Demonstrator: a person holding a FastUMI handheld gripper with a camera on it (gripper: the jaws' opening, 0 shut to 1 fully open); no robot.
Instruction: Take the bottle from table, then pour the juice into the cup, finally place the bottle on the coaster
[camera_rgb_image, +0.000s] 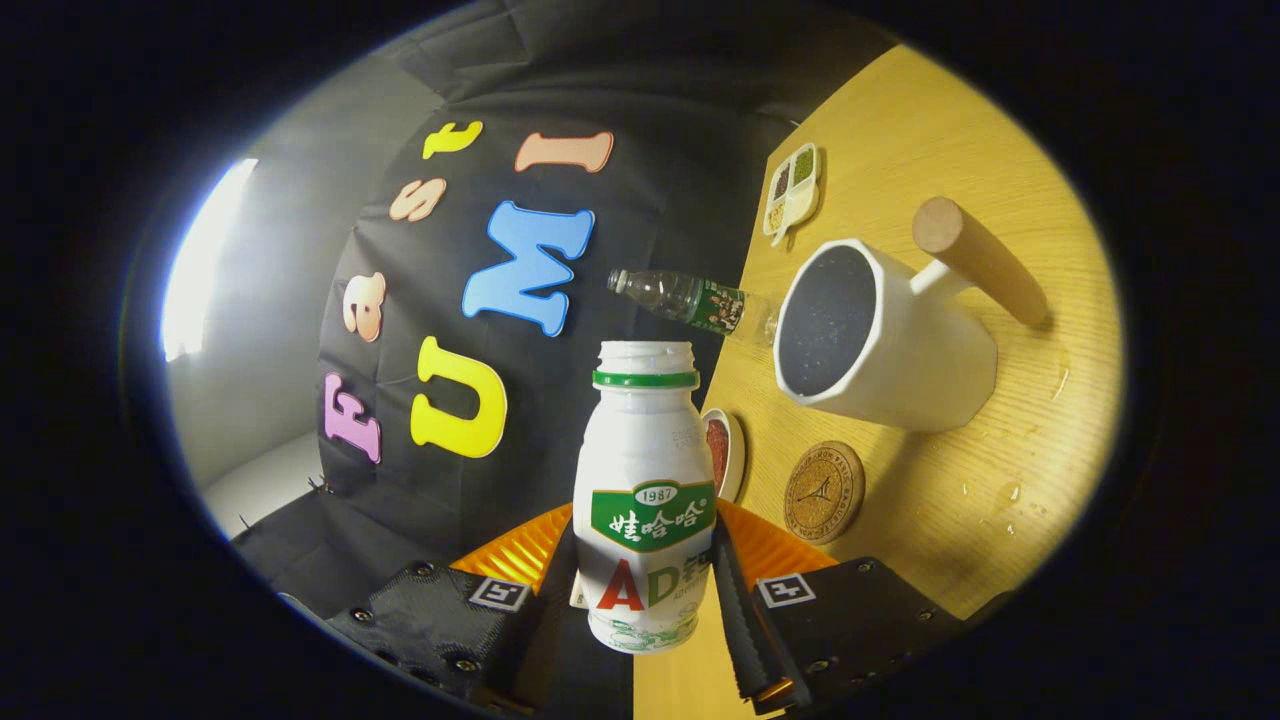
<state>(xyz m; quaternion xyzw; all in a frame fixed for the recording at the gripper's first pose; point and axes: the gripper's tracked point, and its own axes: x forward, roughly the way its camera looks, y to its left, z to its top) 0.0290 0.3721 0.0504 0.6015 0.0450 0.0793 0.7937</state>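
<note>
A white juice bottle (645, 495) with a green label and green neck ring sits between my fingers, its mouth uncapped. My gripper (645, 590) is shut on the bottle, both fingers pressing its lower body. The whole view is rolled sideways, so the bottle is tipped relative to the wooden table (960, 150). Beyond the bottle stands a white cup (880, 335) with a dark inside and a wooden handle (980, 258). A round cork coaster (824, 492) lies on the table between the cup and my fingers, with nothing on it.
A clear plastic bottle (690, 300) stands behind the cup at the table's far edge. A small dish (725, 450) with red contents sits near the coaster. A divided white dish (793, 190) with grains lies further off. A few droplets (1005, 495) wet the wood.
</note>
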